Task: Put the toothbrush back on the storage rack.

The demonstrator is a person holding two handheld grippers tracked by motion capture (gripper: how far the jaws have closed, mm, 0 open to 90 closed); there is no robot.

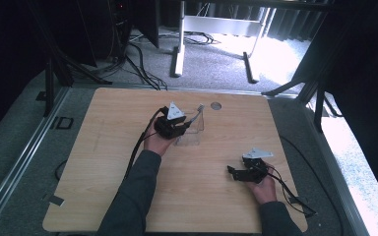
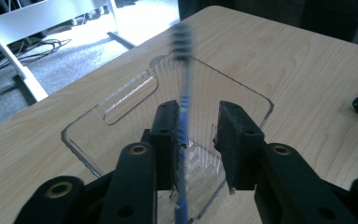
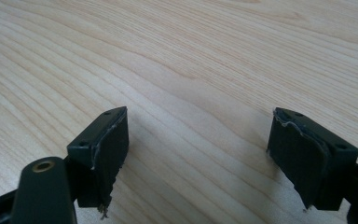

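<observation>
your left gripper (image 2: 196,140): jaws apart, blue toothbrush (image 2: 183,100) leaning on one pad, inside clear bin (image 2: 135,88) mid-table | right gripper (image 3: 198,156): jaws wide, empty, over bare table (image 3: 177,51) | progress: drop-off looks about done; retract left

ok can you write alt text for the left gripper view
A blue toothbrush stands between the open left gripper, touching one pad, its blurred head up, over a clear plastic bin on a light wooden table.
</observation>
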